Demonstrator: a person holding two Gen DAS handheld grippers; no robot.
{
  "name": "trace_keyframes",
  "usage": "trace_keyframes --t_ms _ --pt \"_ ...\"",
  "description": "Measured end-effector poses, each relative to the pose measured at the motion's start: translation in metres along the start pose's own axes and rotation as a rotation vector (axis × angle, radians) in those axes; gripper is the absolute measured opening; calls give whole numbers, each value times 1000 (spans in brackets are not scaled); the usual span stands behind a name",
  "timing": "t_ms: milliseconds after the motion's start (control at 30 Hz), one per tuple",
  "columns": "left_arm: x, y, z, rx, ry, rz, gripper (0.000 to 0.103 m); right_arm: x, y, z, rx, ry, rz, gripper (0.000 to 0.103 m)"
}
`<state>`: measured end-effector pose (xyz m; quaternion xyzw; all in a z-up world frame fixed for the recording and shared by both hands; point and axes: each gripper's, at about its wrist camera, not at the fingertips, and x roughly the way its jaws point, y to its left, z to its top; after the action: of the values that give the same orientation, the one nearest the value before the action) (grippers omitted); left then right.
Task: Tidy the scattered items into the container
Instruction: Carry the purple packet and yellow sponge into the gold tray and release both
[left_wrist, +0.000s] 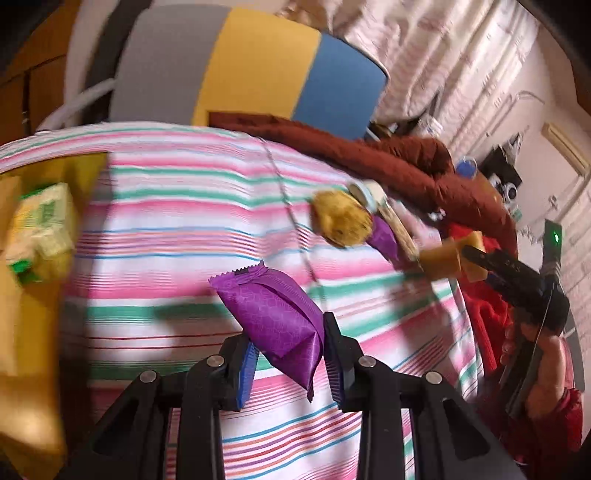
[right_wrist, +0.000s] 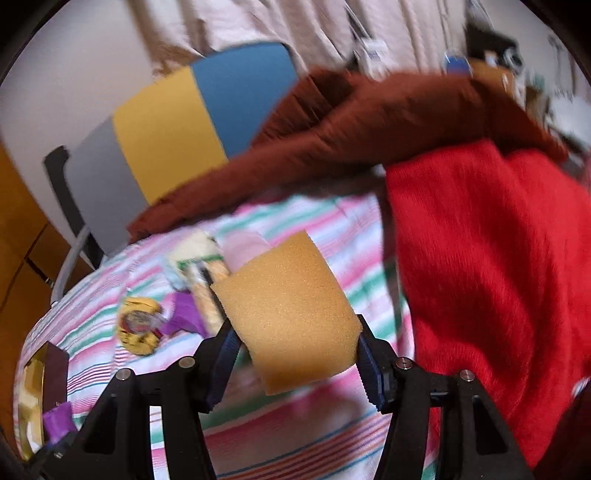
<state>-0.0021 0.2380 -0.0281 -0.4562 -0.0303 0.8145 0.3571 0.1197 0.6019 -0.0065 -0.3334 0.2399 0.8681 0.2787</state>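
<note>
My left gripper (left_wrist: 291, 354) is shut on a purple packet (left_wrist: 277, 321), held above the striped cloth. The yellow container (left_wrist: 79, 170) lies at the far left, with green-and-yellow packets (left_wrist: 40, 229) inside. My right gripper (right_wrist: 295, 354) is shut on an orange sponge (right_wrist: 291, 314), lifted off the cloth. In the left wrist view that sponge (left_wrist: 439, 260) shows at the right. On the cloth lie a yellow round item (right_wrist: 138, 325), a second purple packet (right_wrist: 184, 314) and a pale stick-shaped wrapper (right_wrist: 207, 295). In the right wrist view the container (right_wrist: 55, 376) sits lower left.
A brown cloth (right_wrist: 369, 122) runs along the far edge and a red cloth (right_wrist: 480, 258) covers the right side. A grey, yellow and blue panel (right_wrist: 166, 140) stands behind the table. A hand (left_wrist: 543, 354) holds the right gripper.
</note>
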Motion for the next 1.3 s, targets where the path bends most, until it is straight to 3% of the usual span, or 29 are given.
trace_keyframes --t_ms 100,267,467,733,967,1300 --pt "-27 25 5 -21 -49 22 32 -12 17 0 -57 -45 46 59" --pt "-65 65 12 -50 -127 90 32 -24 58 -14 -86 0 153 59" --pt "-88 112 3 -86 -143 176 32 -38 160 -50 -249 88 368 59" --pt "-101 167 -15 -165 -101 246 32 -47 289 -101 -393 205 608 59" --pt "-100 188 -23 -181 -64 266 32 -38 358 -137 -480 280 668 59" --pt "-100 191 -18 -171 -69 283 33 -10 399 -162 -501 358 639 61"
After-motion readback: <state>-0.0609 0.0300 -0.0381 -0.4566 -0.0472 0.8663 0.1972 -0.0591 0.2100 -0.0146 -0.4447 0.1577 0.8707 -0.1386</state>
